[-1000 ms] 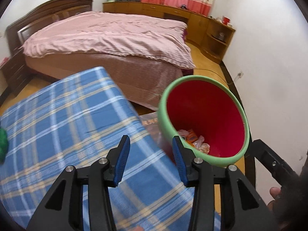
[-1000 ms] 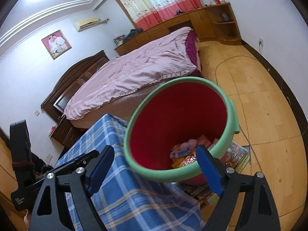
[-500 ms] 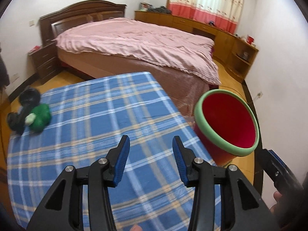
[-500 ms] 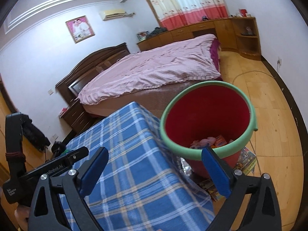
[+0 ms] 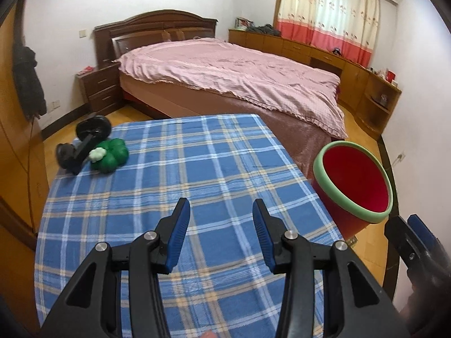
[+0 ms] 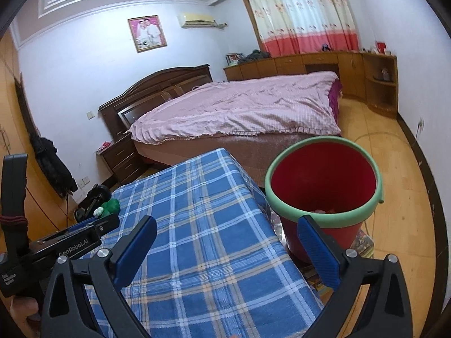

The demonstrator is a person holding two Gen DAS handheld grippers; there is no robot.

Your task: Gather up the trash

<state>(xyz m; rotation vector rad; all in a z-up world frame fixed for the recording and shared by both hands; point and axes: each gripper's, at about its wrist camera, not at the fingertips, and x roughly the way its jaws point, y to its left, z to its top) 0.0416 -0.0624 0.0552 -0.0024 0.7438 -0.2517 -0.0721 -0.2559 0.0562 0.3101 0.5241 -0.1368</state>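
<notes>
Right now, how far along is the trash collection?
Done: some wrappers already lie in the red bin beside the table. In hand: nothing; the left gripper and right gripper are both open and empty, the right's jaws having just been opening. Left: the plaid tablecloth shows only a green toy and a black stand, no obvious trash.

bins: 1 red bucket | tables: 1 plaid table | beds: 1 bed
</notes>
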